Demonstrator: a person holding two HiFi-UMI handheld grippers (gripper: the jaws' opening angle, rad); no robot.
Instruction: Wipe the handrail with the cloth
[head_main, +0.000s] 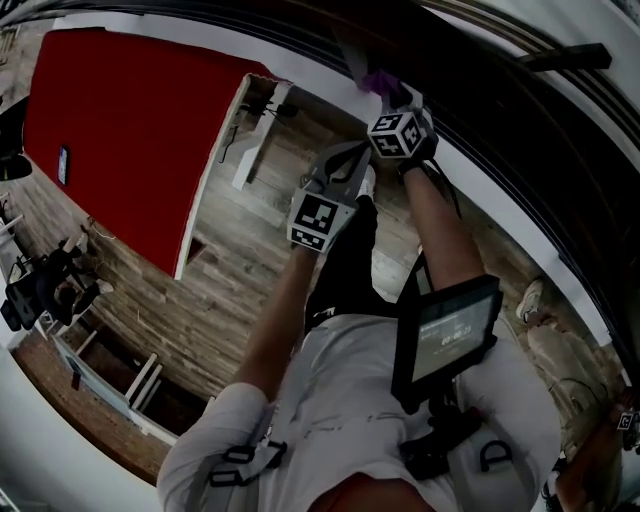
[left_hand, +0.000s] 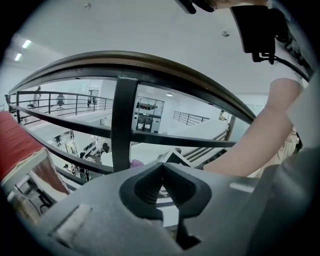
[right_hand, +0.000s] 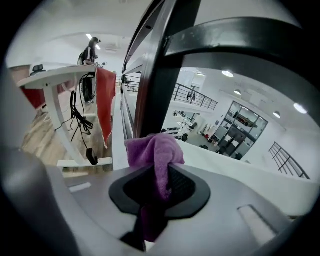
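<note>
- Right arm stretches far toward the handrail (head_main: 520, 150); right gripper (right_hand: 157, 185) is clenched on the purple cloth (right_hand: 152, 150).
- Left gripper (left_hand: 162, 185) sits nearer, jaws pressed together on nothing.
- In the head view the cloth is mostly hidden, and contact with the rail is unclear.
- The cloth is fuzzy and bunched, folded over the jaws.

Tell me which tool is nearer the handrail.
Right. The right tool, shut on the purple cloth, is right at the handrail. The left tool, shut and empty, sits back from it, nearer the person.
</note>
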